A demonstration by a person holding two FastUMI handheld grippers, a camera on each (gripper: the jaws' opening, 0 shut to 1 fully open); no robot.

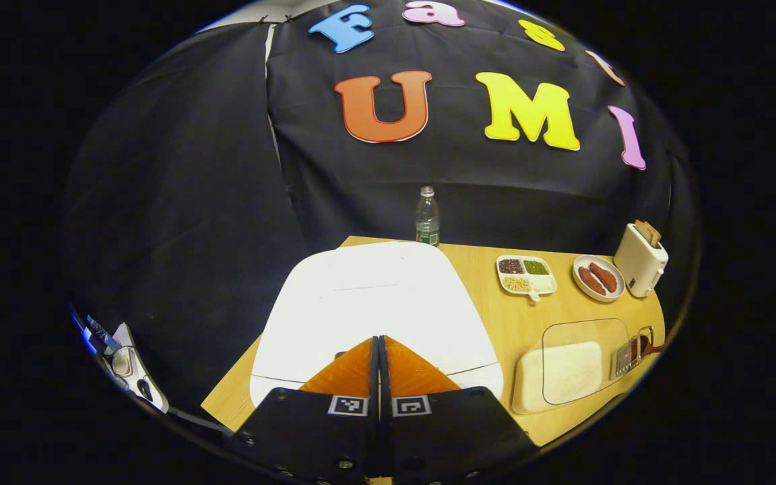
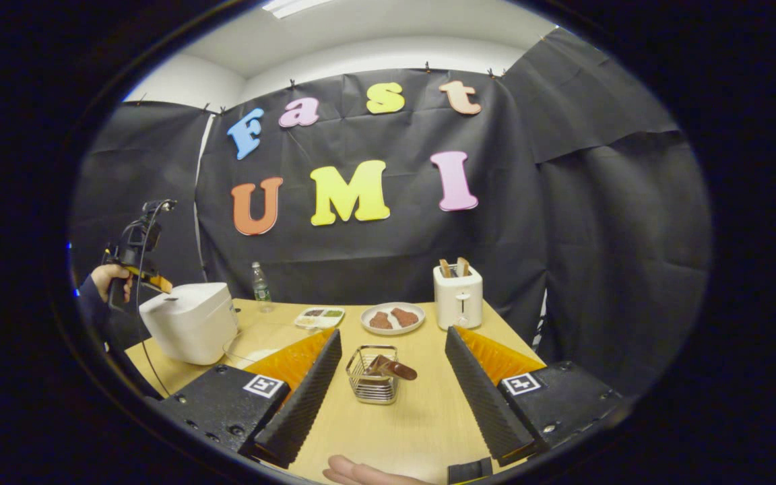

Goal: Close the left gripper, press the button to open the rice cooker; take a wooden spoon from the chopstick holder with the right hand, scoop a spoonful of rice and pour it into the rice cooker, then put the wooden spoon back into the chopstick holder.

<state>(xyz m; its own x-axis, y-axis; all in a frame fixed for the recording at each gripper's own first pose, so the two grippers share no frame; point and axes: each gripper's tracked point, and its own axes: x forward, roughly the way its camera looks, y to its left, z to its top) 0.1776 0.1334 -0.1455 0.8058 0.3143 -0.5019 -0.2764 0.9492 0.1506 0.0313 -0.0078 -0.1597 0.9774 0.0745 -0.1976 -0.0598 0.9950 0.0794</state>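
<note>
Wooden table [image 2: 422, 411] bears a white, lid-down rice cooker [image 1: 374, 310]; left hand-held gripper [image 1: 381, 350] pinched together, right hand-held gripper [image 2: 393, 377] spread wide.

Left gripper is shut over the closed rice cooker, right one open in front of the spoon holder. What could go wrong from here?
1. The left gripper hovers over the rice cooker lid; it could miss the button.
2. The wooden spoon leans in a light wire chopstick holder; the open right gripper might tip or drag it.
3. The rice tray sits near the table edge.
</note>
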